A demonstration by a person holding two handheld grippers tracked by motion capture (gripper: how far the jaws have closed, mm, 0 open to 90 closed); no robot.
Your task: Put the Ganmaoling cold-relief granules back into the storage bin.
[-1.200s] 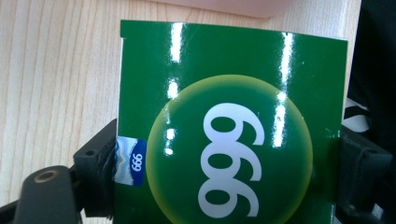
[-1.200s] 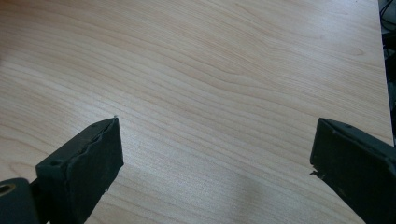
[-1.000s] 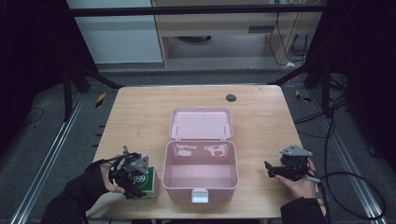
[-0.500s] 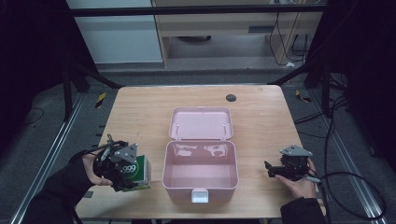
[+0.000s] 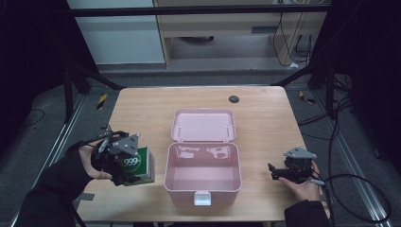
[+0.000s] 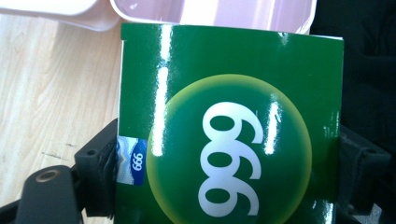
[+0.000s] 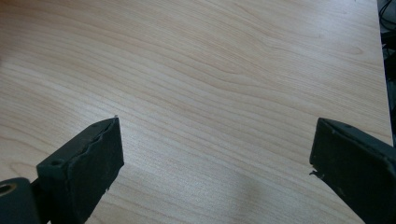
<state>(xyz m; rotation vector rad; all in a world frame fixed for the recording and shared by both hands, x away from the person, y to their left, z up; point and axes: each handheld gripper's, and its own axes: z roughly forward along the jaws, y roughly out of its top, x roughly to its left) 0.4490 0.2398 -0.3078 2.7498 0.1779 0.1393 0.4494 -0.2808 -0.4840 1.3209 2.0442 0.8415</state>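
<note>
A green box (image 5: 137, 165) printed with a white "999" sits between the jaws of my left gripper (image 5: 124, 163), just left of the open pink case (image 5: 203, 187). In the left gripper view the green box (image 6: 229, 130) has a black jaw pressed against each side, and the pink case's rim (image 6: 210, 11) shows beyond it. My right gripper (image 5: 279, 172) rests low near the table's right front, pointing toward the case. Its jaws stand wide apart over bare wood in the right gripper view, right gripper (image 7: 215, 158) holding nothing.
The case's lid (image 5: 203, 125) lies open flat behind its tub. A small dark disc (image 5: 233, 99) sits near the wooden table's (image 5: 142, 113) far edge. Cables (image 5: 340, 184) trail off the right side.
My left gripper has lifted the green box and carried it right, closer to the pink case. The right gripper has stayed put.
</note>
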